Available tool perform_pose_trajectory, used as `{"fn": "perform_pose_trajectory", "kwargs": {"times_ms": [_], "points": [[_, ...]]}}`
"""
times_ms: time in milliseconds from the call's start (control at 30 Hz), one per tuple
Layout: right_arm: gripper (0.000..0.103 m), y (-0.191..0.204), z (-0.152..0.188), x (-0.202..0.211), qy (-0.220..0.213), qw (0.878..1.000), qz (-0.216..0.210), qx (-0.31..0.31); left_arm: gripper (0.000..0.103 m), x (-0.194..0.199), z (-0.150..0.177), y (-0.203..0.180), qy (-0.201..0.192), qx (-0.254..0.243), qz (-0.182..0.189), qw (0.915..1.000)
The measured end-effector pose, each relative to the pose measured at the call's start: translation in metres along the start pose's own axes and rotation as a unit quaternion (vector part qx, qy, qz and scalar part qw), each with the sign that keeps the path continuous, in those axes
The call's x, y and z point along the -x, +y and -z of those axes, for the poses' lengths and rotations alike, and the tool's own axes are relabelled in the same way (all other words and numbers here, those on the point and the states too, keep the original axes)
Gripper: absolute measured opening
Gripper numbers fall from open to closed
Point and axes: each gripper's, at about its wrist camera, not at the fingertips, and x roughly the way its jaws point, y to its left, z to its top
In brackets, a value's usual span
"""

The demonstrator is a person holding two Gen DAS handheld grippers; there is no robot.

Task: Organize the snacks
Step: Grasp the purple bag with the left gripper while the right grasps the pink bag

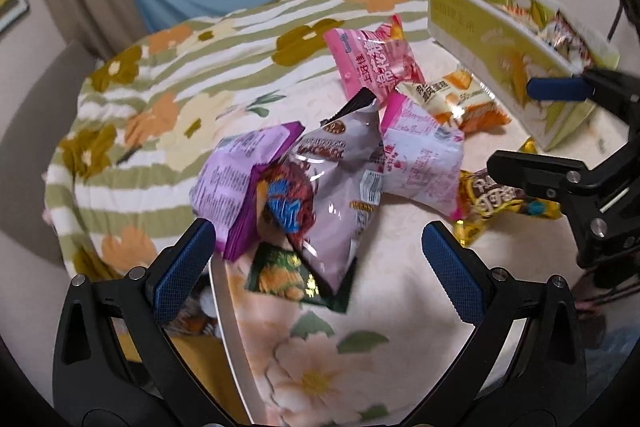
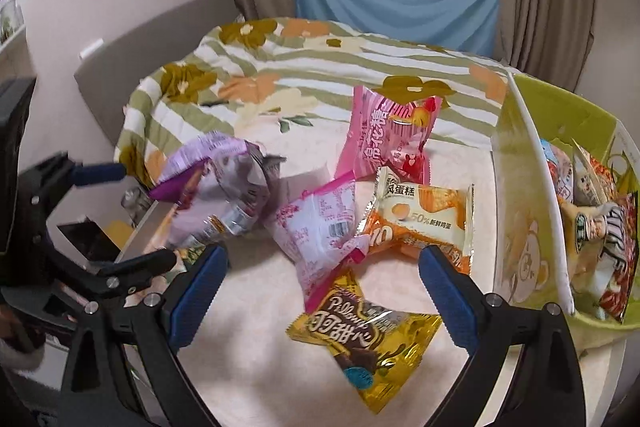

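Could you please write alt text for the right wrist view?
Open right tongs hover over a yellow foil chocolate snack packet on a floral cloth, with pink, orange and purple packets beyond. A green cardboard box holding snacks stands at right; the left tongs enter at left.

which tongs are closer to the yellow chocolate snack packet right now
Right. The right tongs hang open just above the yellow packet, which lies between their tips. The left tongs are off to its side, over the purple packets.
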Motion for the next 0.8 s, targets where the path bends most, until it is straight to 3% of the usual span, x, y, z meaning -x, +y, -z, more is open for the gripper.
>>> {"fn": "perform_pose_trajectory", "kwargs": {"times_ms": [267, 433, 600, 700, 800], "points": [[0.096, -0.01, 0.002, -0.03, 0.029, 0.998, -0.02, 0.054, 0.088, -0.047, -0.016, -0.032, 0.029, -0.08, -0.052, 0.995], [0.096, -0.013, 0.0, -0.044, 0.035, 0.995, -0.032, 0.091, 0.088, -0.066, -0.023, -0.043, 0.044, -0.099, -0.08, 0.9909], [0.095, -0.013, -0.001, -0.057, 0.043, 0.99, -0.048, 0.122, 0.081, -0.077, -0.028, -0.047, 0.058, -0.111, -0.103, 0.9868], [0.092, -0.012, -0.002, -0.064, 0.046, 0.987, -0.052, 0.143, 0.065, -0.081, -0.031, -0.046, 0.066, -0.114, -0.113, 0.9848], [0.089, -0.013, -0.005, -0.071, 0.051, 0.985, -0.065, 0.149, 0.058, -0.081, -0.035, -0.046, 0.071, -0.11, -0.112, 0.985]]}}
